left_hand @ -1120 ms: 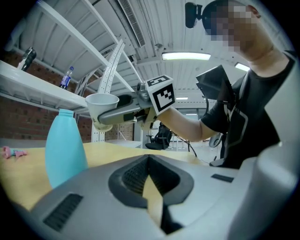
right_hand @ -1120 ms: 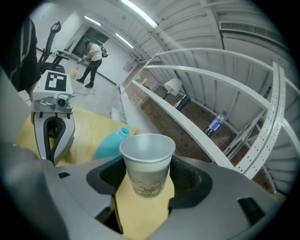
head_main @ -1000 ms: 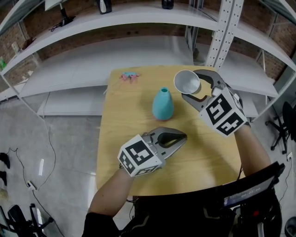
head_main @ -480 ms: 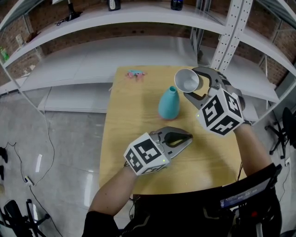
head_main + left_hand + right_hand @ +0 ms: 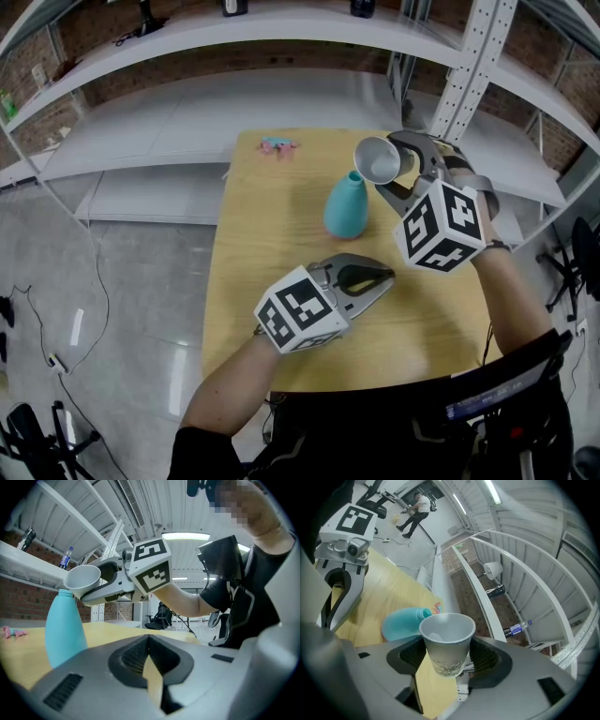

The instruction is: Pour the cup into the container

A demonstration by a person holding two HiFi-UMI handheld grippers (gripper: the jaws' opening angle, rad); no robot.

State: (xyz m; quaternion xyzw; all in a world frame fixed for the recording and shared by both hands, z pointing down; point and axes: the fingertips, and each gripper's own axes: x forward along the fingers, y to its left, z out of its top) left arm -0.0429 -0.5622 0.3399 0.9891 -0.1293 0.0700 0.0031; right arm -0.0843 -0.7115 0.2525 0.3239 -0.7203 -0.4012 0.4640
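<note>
The cup (image 5: pixel 378 160) hangs just above the narrow neck of the teal container (image 5: pixel 346 208), which stands upright on the surface (image 5: pixel 262 281). Its long axis is tilted, with the mouth toward the container and partly upward. My right claw (image 5: pixel 398 173) grips its sides, and the left claw (image 5: pixel 382 277) is closed and empty. I should roll slowly, with the lip centred over the opening.

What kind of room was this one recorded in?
Likely a lab or workshop space: white metal shelving runs along a brick wall, a small wooden table serves as the work surface, and an office chair stands beyond it.
</note>
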